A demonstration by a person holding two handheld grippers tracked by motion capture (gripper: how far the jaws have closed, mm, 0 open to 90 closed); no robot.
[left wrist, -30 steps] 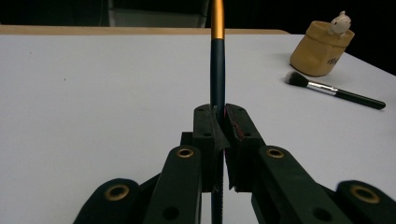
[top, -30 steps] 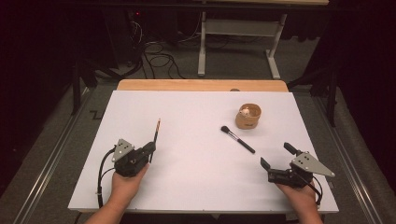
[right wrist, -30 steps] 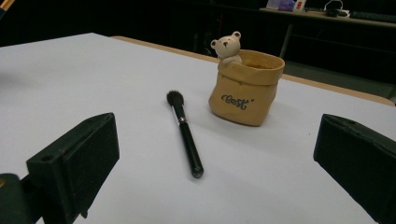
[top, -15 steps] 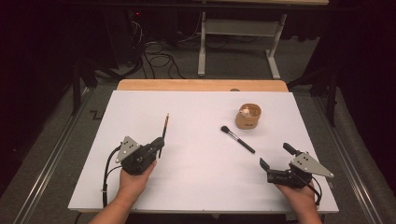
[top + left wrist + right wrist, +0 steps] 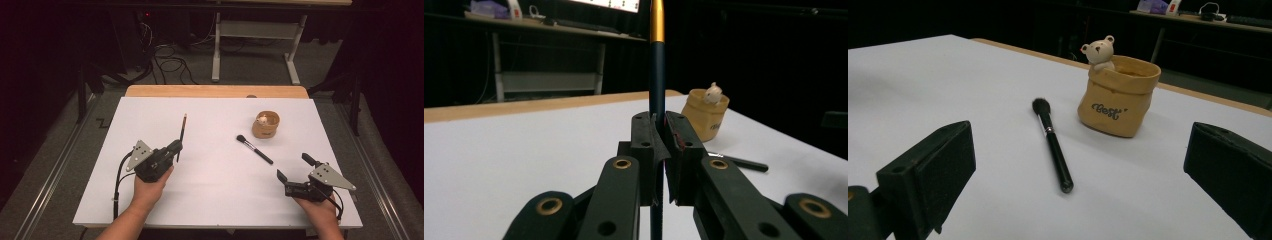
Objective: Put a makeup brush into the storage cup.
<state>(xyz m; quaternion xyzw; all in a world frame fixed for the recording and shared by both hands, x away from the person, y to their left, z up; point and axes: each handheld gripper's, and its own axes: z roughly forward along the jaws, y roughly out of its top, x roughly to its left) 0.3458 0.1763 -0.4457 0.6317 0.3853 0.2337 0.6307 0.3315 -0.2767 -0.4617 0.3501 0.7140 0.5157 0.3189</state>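
Clamped tight, the left hand-held gripper [image 5: 176, 147] pinches a thin brush [image 5: 182, 131]; the right hand-held gripper [image 5: 295, 168] gapes wide, empty.

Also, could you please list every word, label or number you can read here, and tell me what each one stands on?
"Best": dark script on the front of the tan bear pot.
No print is legible on the makeup brush, the pencil or the grippers.

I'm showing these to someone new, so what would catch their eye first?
Probably the slim pencil-like stick clamped in the left gripper, jutting forward over the white table. Next, the tan bag-shaped cup with a little bear at the far right, a black makeup brush lying just beside it. The right gripper waits near the front edge, jaws wide apart.
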